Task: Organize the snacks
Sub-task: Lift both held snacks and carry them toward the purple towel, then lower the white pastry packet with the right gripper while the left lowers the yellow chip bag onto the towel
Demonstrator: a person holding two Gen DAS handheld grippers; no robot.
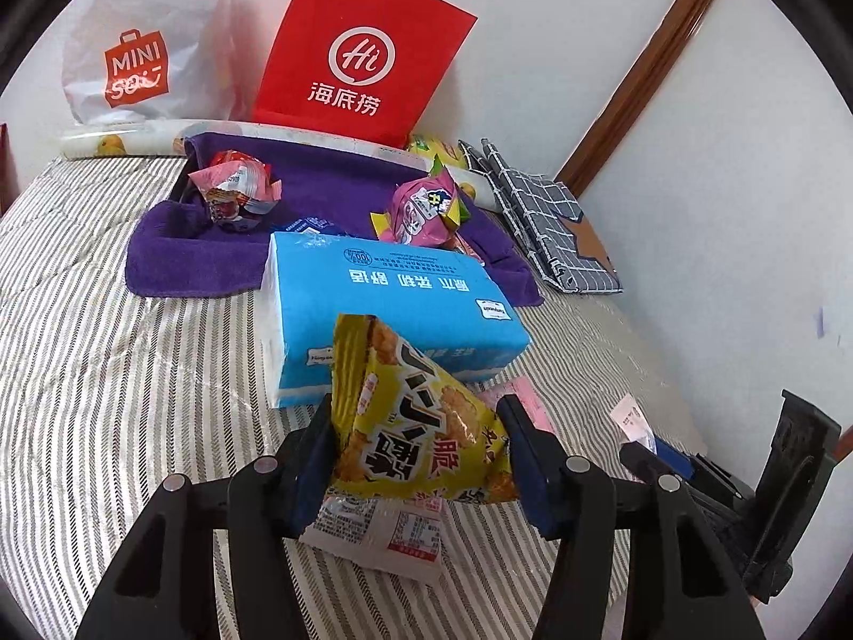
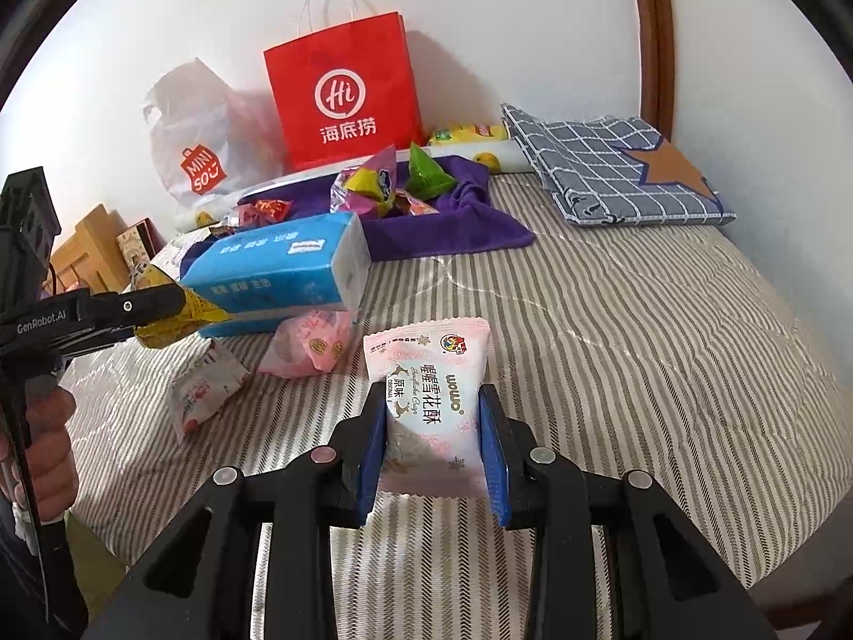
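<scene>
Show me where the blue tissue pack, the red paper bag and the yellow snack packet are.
blue tissue pack (image 1: pixel 389 293): left wrist view, on its top face.
red paper bag (image 2: pixel 341 96): right wrist view, on its front logo.
yellow snack packet (image 1: pixel 421 426): left wrist view, on its printed front.

Glossy plastic snack packet (image 1: pixel 421 426); matt paper bag (image 1: pixel 362 53); striped cloth bedcover (image 2: pixel 613 330).

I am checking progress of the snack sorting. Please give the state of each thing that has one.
left tool: shut on yellow snack bag, lifted
right tool: shut on pink-white snack packet
red paper bag: upright
blue tissue pack: lying flat
purple towel: spread, rumpled
checked cloth: folded
</scene>
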